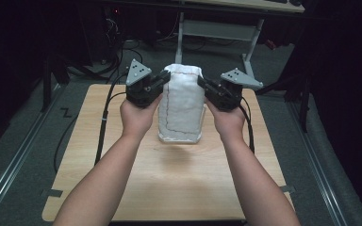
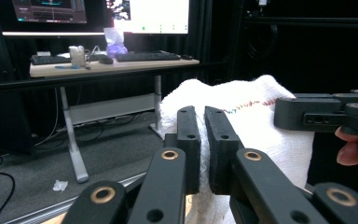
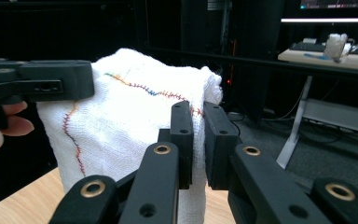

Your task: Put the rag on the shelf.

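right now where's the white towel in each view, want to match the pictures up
High view: the white towel hangs mid-picture between the left gripper and the right gripper, over the wooden table.
Left gripper view: right of centre, behind the near jaws.
Right gripper view: left of centre, behind the near jaws.
Shared landmark: the towel's multicoloured stitching.

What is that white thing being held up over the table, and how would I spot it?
Look above the middle of the wooden table, between the two hand-held grippers. It is a white towel hanging from its top corners, marked by a wavy line of multicoloured stitching.
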{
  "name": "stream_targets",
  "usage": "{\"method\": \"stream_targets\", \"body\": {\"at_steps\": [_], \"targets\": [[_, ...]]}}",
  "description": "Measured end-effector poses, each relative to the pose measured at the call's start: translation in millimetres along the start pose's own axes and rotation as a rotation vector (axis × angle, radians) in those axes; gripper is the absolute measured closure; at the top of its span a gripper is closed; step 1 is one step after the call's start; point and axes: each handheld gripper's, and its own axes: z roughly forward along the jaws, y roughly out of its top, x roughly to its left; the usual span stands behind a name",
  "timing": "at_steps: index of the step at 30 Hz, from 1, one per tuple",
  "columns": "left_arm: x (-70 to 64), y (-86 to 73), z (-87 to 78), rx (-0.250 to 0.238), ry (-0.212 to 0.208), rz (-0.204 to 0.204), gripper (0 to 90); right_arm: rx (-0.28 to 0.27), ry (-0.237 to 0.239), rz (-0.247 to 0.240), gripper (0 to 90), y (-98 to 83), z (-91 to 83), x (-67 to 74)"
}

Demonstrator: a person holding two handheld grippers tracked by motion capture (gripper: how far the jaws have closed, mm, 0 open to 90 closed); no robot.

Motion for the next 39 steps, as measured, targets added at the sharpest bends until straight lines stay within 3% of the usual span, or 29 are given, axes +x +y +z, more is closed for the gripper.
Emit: {"method": "stream_targets", "body": {"at_steps": [5,11,12,13,21,26,28,31,36,39], "targets": [[17.4,-7.7,21.8,0.034,-0.004,-0.063,85.6,0.023,-0.003,0.02,83.8,-3.1,21.3,-14.4],[27.2,-13.1,40.0,0.051,-0.002,-0.095,85.6,0.056,-0.004,0.026,83.6,-0.3,34.5,-27.3],[30.2,-13.9,42.8,0.047,-0.008,-0.109,85.6,0.059,-0.005,0.024,83.6,0.3,37.1,-29.5],[37.3,-15.1,48.8,0.064,-0.02,-0.148,85.6,0.072,-0.006,0.032,83.6,0.6,42.7,-34.1],[46.6,-25.1,64.8,0.125,0.012,-0.133,85.4,0.121,-0.018,0.04,83.4,-9.8,65.3,-42.6],[53.4,-41.7,75.1,0.193,0.014,-0.156,85.3,0.177,-0.014,0.052,83.1,-23.7,77.0,-50.1],[55.3,-50.9,80.1,0.242,0.011,-0.167,85.2,0.225,-0.026,0.021,82.9,-32.0,83.5,-52.2],[56.6,-57.3,84.5,0.3,0.021,-0.167,85.0,0.245,-0.033,0.023,82.5,-36.9,86.4,-53.8],[58.8,-62.2,83.7,0.303,0.023,-0.164,84.0,0.295,-0.042,0.049,78.7,-43.8,91.0,-59.0],[59.1,-62.5,80.5,0.275,0.026,-0.145,73.9,0.297,-0.031,0.069,68.9,-44.0,90.9,-62.6]]}}
